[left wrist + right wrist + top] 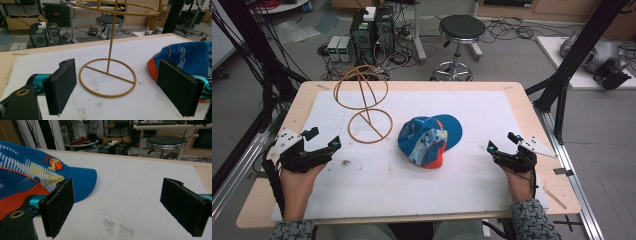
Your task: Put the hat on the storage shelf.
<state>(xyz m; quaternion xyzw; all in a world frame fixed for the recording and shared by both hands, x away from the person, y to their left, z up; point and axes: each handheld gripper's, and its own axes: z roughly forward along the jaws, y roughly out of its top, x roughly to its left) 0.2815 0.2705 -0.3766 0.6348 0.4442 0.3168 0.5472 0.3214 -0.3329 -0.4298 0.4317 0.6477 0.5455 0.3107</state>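
A blue cap [430, 139] with white print and an orange back lies in the middle of the white mat [472, 115]. In the right gripper view the cap [37, 177] is at the left, its brim pointing right. A yellow wire stand [365, 102] with a ring base and a hoop on top is left of the cap; the left gripper view shows the stand [108, 75] straight ahead and the cap [185, 56] at the right. My left gripper [325, 140] is open near the mat's left edge. My right gripper [501, 141] is open, right of the cap. Both hold nothing.
The mat covers a wooden table [302, 95]. A black stool [460, 35] and computer boxes [373, 30] with cables stand on the floor beyond the far edge. Black frame posts [577, 55] rise at the right and left. A dark smudge [345, 162] marks the mat.
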